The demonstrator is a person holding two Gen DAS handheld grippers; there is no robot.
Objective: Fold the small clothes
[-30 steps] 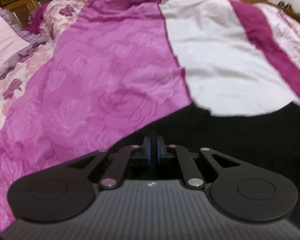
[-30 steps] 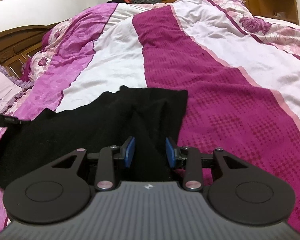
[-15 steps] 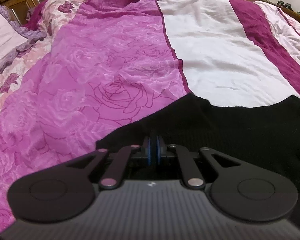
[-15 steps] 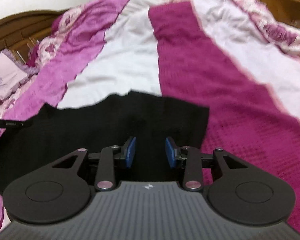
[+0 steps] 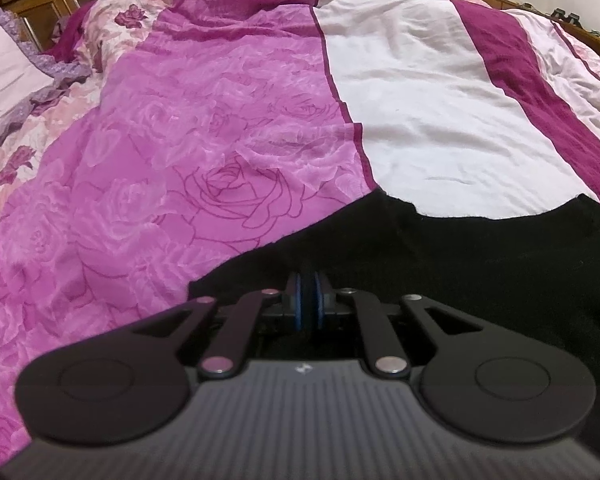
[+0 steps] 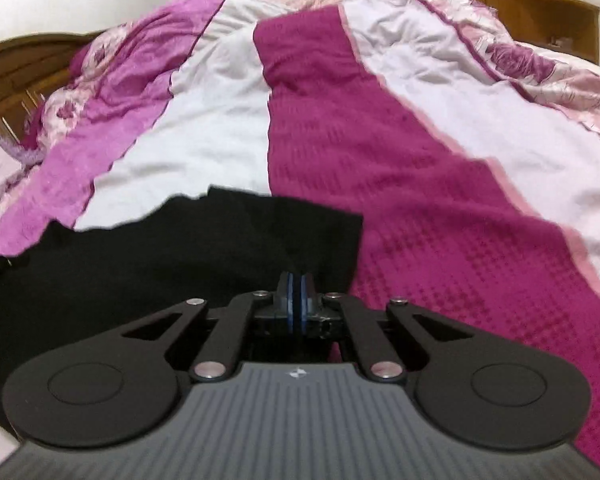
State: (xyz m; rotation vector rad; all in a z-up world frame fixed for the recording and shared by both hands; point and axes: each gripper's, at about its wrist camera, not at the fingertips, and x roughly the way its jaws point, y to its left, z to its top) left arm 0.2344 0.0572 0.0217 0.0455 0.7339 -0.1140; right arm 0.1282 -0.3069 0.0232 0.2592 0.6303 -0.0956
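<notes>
Black garment (image 6: 172, 264) spread flat on striped bedspread (image 6: 420, 208). Left gripper (image 5: 309, 300) clamped on garment's near edge, cloth pinched between blue pads. Right gripper (image 6: 296, 304) just closed, gripping the same garment near its right side.

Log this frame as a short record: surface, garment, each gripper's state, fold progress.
surface: bed with a pink, white and magenta striped quilt
garment: black garment, spread flat on the quilt's near side
left gripper: shut on the black garment's near edge
right gripper: jaws have just closed; shut on the black garment near its right edge
fold progress: both edges gripped, nothing lifted or folded over yet
</notes>
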